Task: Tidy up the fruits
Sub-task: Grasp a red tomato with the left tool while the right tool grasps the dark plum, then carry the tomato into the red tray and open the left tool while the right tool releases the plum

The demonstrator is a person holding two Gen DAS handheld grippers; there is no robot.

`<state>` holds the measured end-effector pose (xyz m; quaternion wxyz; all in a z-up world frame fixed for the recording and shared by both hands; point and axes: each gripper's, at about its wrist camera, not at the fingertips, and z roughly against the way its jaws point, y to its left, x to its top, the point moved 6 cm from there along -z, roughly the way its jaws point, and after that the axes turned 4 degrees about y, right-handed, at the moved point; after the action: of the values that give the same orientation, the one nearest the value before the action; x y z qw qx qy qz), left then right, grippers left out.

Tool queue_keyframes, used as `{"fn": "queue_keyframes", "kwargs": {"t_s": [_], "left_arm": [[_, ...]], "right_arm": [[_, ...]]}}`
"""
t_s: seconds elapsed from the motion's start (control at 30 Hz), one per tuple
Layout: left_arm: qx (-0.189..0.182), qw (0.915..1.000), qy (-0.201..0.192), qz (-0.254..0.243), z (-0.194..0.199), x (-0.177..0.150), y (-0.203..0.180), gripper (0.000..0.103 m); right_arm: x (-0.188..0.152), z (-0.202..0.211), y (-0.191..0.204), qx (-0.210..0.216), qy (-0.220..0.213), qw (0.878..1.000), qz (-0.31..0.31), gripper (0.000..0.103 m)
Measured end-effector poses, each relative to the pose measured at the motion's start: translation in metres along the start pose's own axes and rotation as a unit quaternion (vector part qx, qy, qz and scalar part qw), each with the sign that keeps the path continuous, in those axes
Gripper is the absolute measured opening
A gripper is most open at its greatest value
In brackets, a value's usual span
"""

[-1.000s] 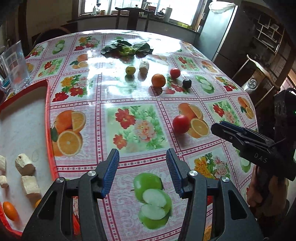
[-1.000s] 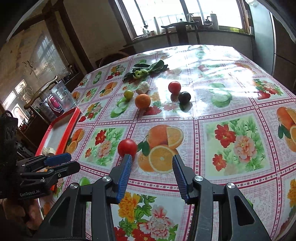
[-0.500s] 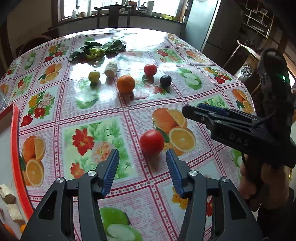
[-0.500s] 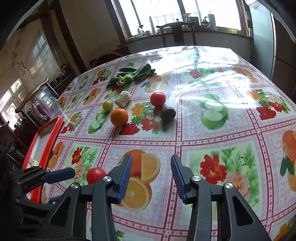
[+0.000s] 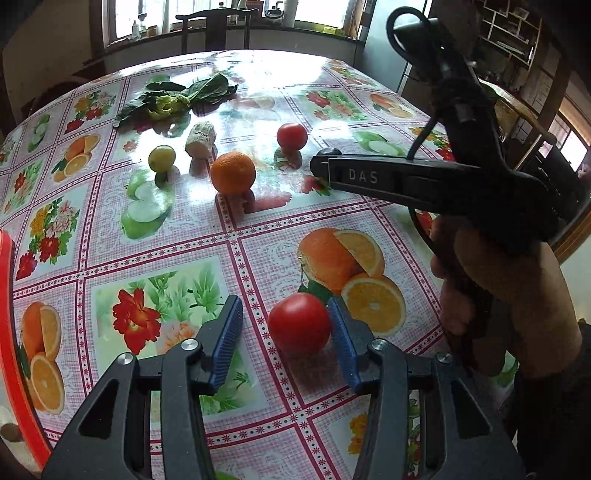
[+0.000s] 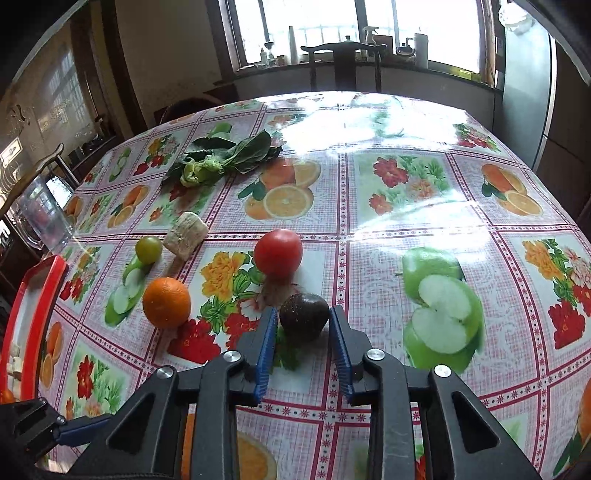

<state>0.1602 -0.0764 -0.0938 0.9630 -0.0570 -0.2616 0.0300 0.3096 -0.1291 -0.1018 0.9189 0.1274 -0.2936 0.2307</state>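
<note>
Low in the left wrist view, the left gripper (image 5: 284, 339) stands wide around a near tomato (image 5: 299, 322), which sits against its right-hand finger with a gap on the other side. The red tray (image 5: 14, 332) rim runs down the left edge. In the right wrist view, the right gripper (image 6: 303, 341) brackets a dark round fruit (image 6: 304, 315), fingers parted, small gaps either side. An orange (image 6: 166, 302) lies left, a second tomato (image 6: 277, 252) just behind; bare tablecloth (image 6: 388, 236) spreads to the right.

Sunlit windows (image 6: 354, 33) behind a dark chair (image 6: 345, 61)
</note>
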Motion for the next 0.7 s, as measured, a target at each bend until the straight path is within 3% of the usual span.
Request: {"fn": "queue_keyframes", "kwargs": {"t_s": [0.07, 0.1, 0.47, 0.7], "left_arm": [[-0.002, 1.0, -0.002, 0.007, 0.0, 0.001, 0.005, 0.029], [-0.005, 0.9999, -0.001, 0.012, 0.001, 0.001, 0.008, 0.028], [-0.028, 0.9984, -0.01, 0.048, 0.027, -0.022, 0.032, 0.028], [-0.013, 0.9971, -0.037, 0.065, 0.059, -0.034, 0.052, 0.028]], "right_arm": [[0.001, 0.001, 0.001, 0.001, -0.001, 1.0, -0.003, 0.024], [0.0, 0.003, 0.001, 0.005, -0.003, 1.0, -0.006, 0.024], [-0.042, 0.061, 0.042, 0.096, -0.009, 0.995, -0.016, 0.024], [-0.063, 0.088, 0.078, 0.125, -0.007, 0.992, 0.004, 0.024]]}}
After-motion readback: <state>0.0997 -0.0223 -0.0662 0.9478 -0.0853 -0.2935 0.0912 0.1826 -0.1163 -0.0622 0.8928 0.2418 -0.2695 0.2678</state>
